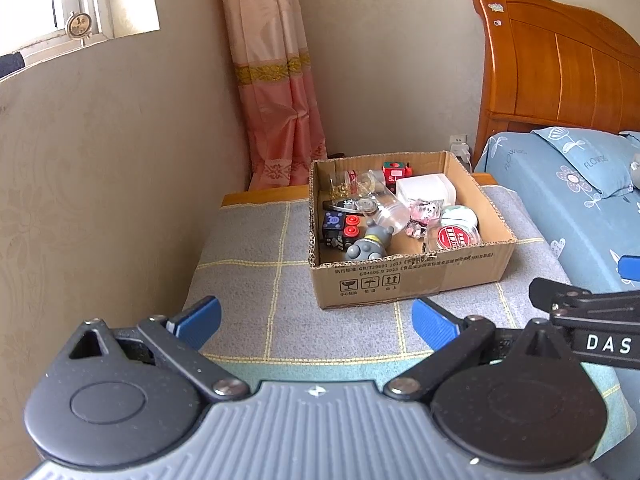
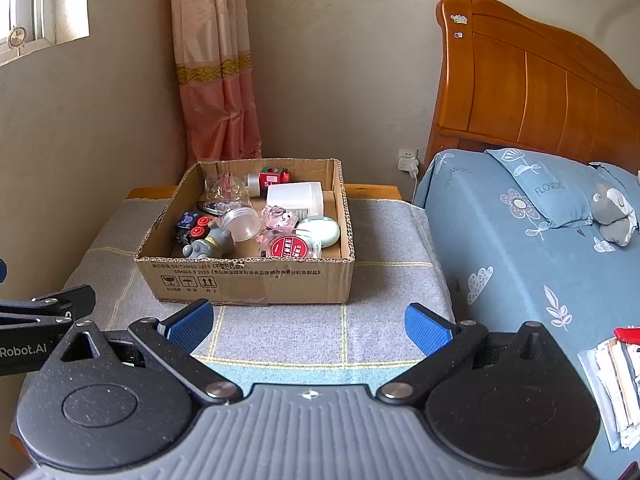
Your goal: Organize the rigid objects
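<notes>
An open cardboard box (image 1: 404, 280) stands on a grey checked cloth (image 1: 256, 264) over a low table; it also shows in the right wrist view (image 2: 248, 280). Inside lie several small objects: a grey toy figure (image 1: 366, 246), a black block with red buttons (image 1: 340, 230), a clear jar (image 1: 390, 210), a white box (image 1: 426, 190), a red-lidded tin (image 1: 450, 237) and a pale green case (image 2: 320, 230). My left gripper (image 1: 316, 322) is open and empty in front of the box. My right gripper (image 2: 308, 326) is open and empty, also in front of the box.
A bed with a blue flowered cover (image 2: 520, 248) and a wooden headboard (image 2: 532, 92) lies to the right. A grey plush toy (image 2: 612, 216) rests on the bed. A pink curtain (image 1: 276, 92) hangs in the corner. Papers (image 2: 616, 384) lie at the bed's near right.
</notes>
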